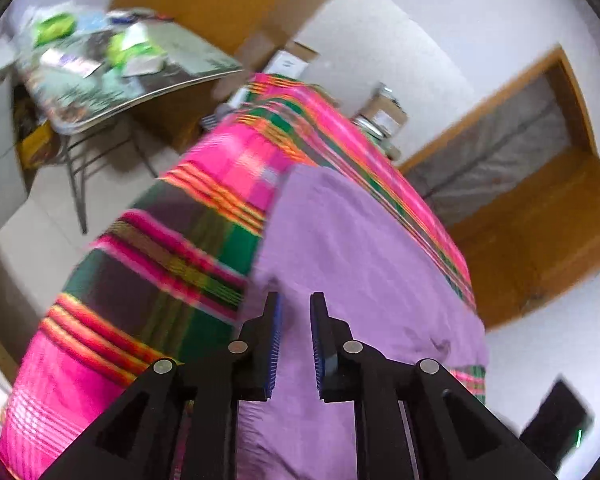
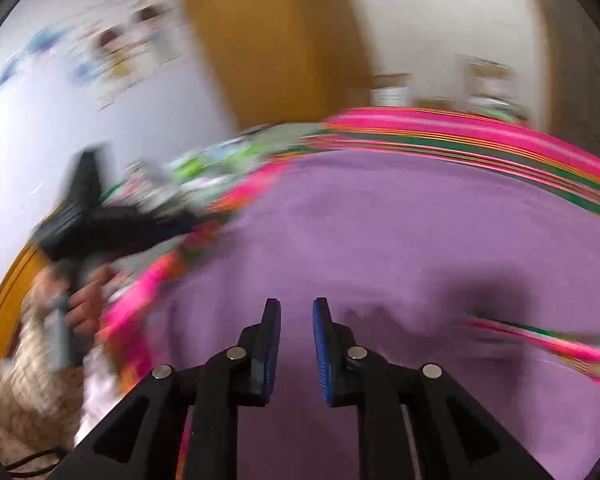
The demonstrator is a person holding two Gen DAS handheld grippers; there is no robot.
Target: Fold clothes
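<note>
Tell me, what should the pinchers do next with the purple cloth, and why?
Probably bring both down to pinch an edge for another fold. The left gripper and right gripper are open with nothing between them, above the purple garment lying on the striped blanket.

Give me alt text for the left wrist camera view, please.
The left gripper, its jaws slightly apart and empty, hangs over a purple garment spread flat on a pink and green striped cloth. A cluttered folding table stands behind, motion-blurred.
</note>
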